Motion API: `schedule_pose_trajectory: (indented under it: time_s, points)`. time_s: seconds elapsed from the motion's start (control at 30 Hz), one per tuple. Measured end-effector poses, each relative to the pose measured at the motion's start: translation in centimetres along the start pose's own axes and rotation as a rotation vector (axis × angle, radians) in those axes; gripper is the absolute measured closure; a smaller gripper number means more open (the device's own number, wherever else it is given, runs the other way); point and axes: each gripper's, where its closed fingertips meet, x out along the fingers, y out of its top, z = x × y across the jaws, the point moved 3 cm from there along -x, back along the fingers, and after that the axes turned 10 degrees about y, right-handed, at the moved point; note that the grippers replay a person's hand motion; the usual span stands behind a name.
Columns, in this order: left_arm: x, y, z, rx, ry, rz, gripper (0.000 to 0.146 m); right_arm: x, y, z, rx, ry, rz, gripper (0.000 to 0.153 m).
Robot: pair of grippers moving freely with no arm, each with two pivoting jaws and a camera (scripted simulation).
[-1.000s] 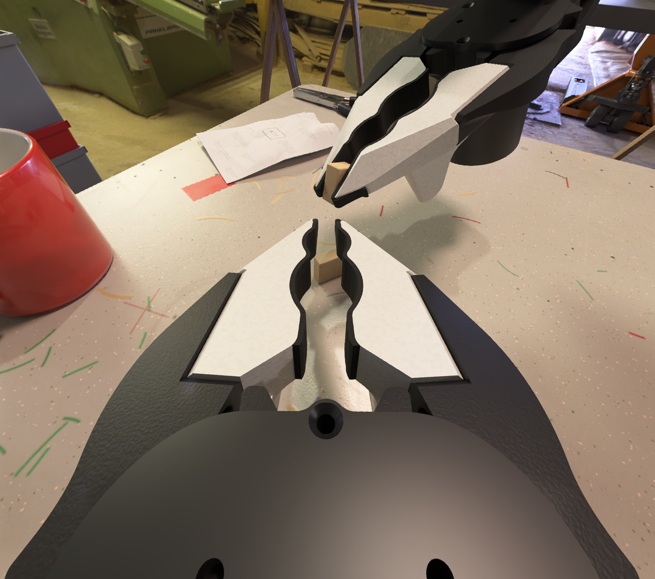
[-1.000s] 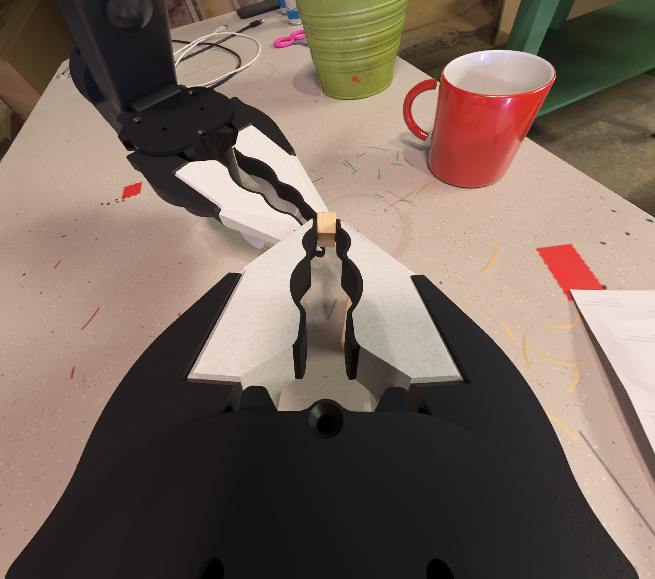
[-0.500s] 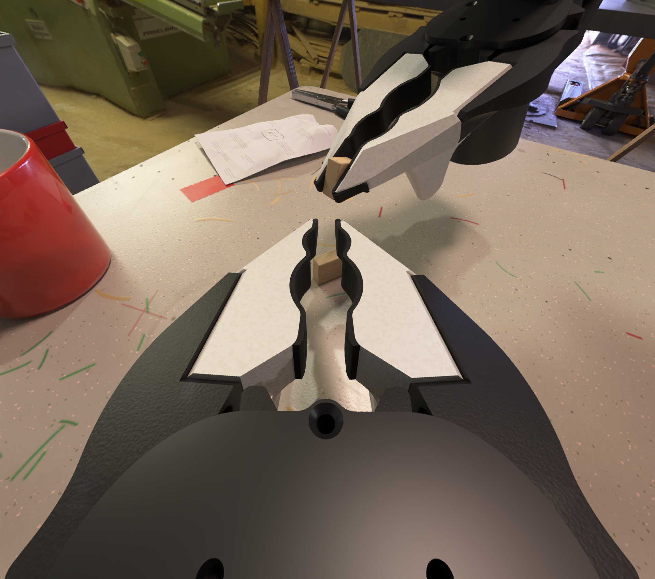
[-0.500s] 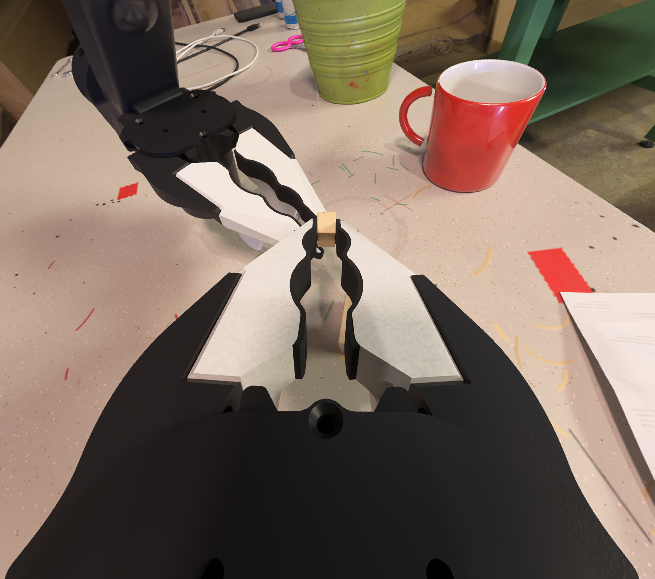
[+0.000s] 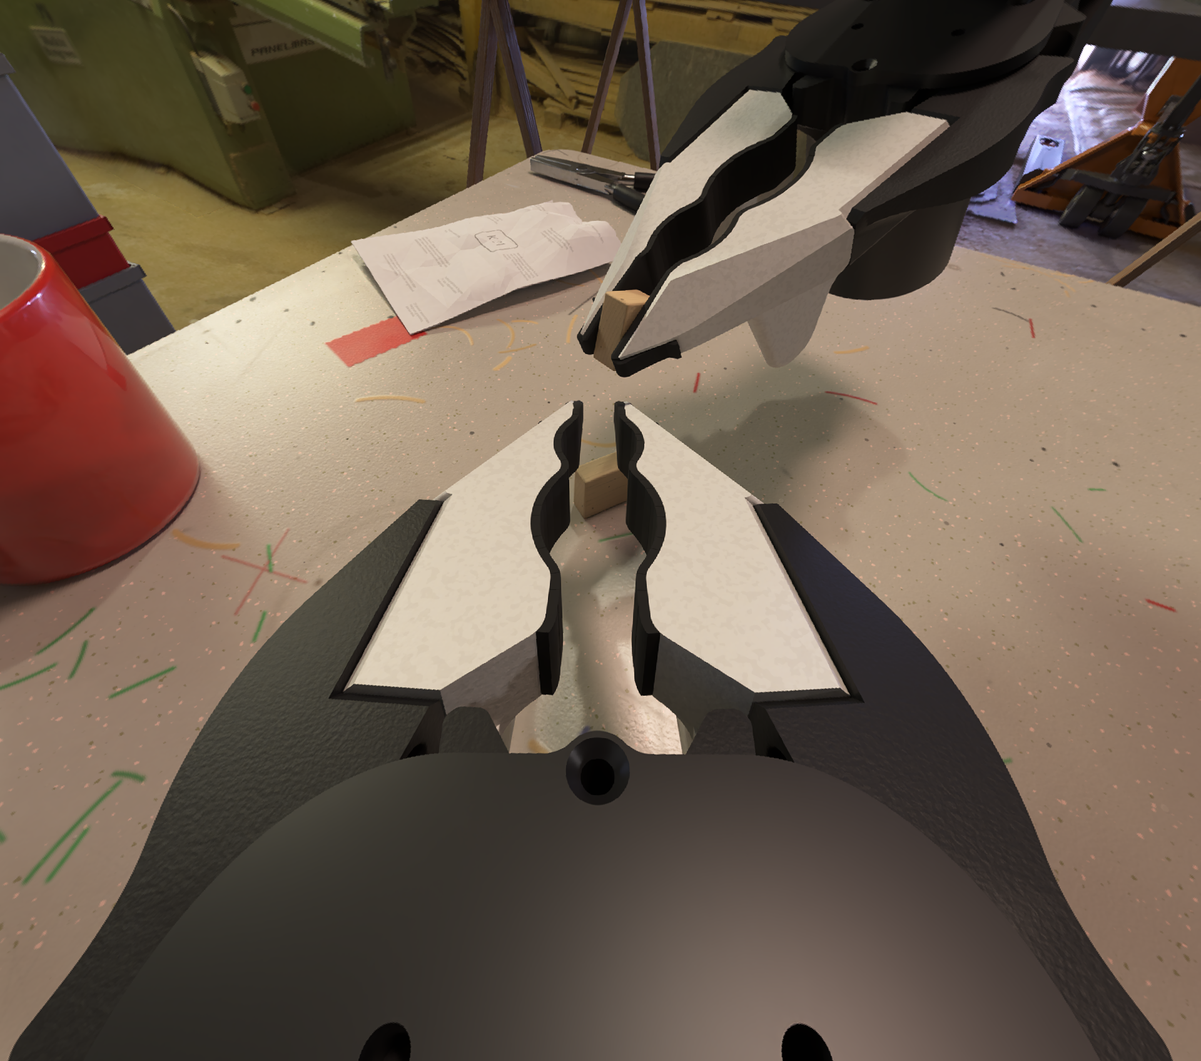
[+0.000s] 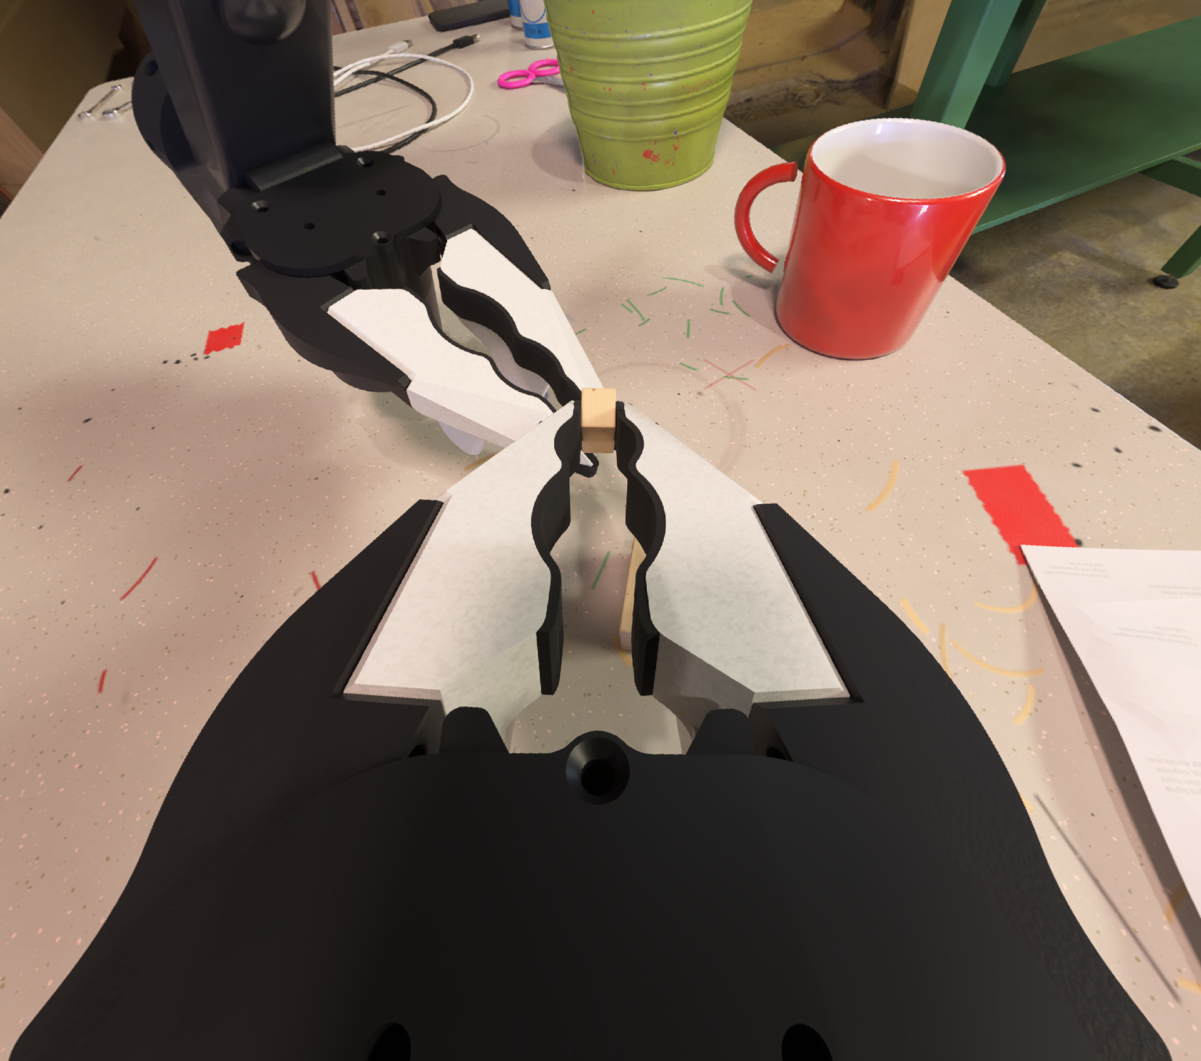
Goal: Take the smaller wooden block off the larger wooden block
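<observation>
My right gripper [image 6: 598, 426] is shut on the smaller wooden block [image 6: 598, 419] and holds it at its fingertips above the table. In the left wrist view this gripper [image 5: 607, 361] hangs at upper right with the small block [image 5: 616, 324] pinched in it. The larger wooden block [image 5: 598, 490] lies on the speckled table below, seen through the gap of my left gripper [image 5: 598, 412]. Only a sliver of it [image 6: 629, 594] shows in the right wrist view. The left jaws stand a narrow gap apart with nothing between them. The left gripper's fingers [image 6: 442, 367] reach in from the upper left.
A red mug [image 6: 877, 250] stands at the right, also in the left wrist view [image 5: 78, 432]. A green bucket [image 6: 650, 55], pink scissors [image 6: 526, 74] and a cable [image 6: 416, 100] lie behind. A paper sheet [image 5: 487, 263] and red tape [image 5: 374, 344] lie near the far edge.
Almost nothing. The right wrist view has drifted slightly while the right gripper keeps the small block lifted. The left gripper and the larger block have stayed put.
</observation>
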Motion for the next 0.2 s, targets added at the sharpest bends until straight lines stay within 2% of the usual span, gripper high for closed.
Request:
schedule_pose_trajectory:
  time_s: [0.2]
  points:
    - [0.09, -0.22, -0.12, 0.033, 0.021, -0.019, 0.137, 0.17, -0.16, 0.07, 0.000, -0.009, -0.009, 0.143]
